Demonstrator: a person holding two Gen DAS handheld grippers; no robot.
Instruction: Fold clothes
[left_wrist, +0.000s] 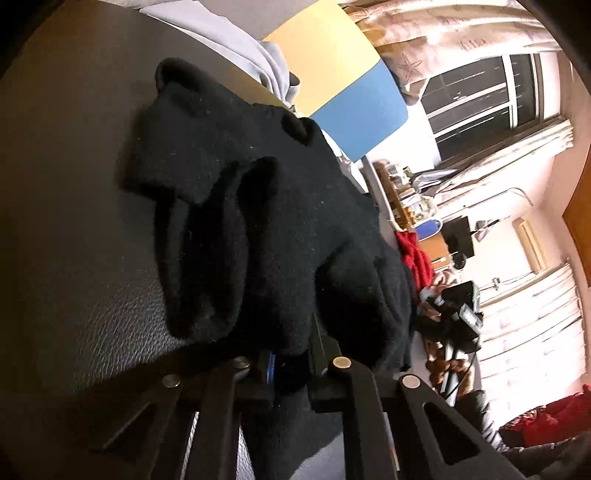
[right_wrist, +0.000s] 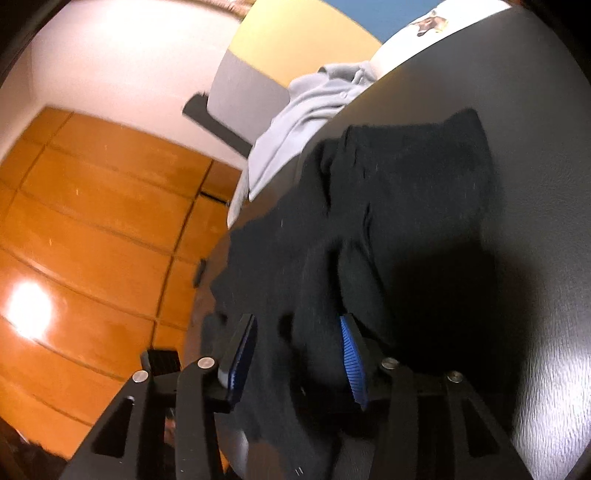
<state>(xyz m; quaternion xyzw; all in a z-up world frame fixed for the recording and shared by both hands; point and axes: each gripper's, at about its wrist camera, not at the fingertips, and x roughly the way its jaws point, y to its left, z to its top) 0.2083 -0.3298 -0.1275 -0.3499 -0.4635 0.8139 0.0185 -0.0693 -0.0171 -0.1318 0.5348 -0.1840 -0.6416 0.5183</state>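
While the black garment (left_wrist: 280, 236) lay bunched across the dark leather-grained surface (left_wrist: 74, 229), filling the middle of the left wrist view, the left gripper (left_wrist: 291, 365) at the bottom centre of that frame had its jaws drawn close together on a fold of the black cloth, with only a sliver of one blue pad showing beside the fabric. Folds and rolled edges of the garment rose toward the upper middle of the frame, and a pale grey garment (left_wrist: 258, 55) sat beyond it near the top. Behind that stood a yellow and blue board (left_wrist: 343, 85), and a window (left_wrist: 487, 99) with curtains filled the upper right. Something red (left_wrist: 417, 258) showed at the right, past the garment's edge.

In the right wrist view, the right gripper (right_wrist: 299, 354) sat at the lower centre with its jaws apart; both blue ribbed pads (right_wrist: 352, 358) were plainly visible, and black cloth hung loosely in the gap between them without being pinched. The black garment stretched from there toward the upper right of the frame over the dark surface, its edge reaching the surface's left rim. The grey garment lay at the upper centre, draped over that rim. An orange-brown wooden floor (right_wrist: 92, 221) filled the left half of the frame, with a bright glare low on the left.
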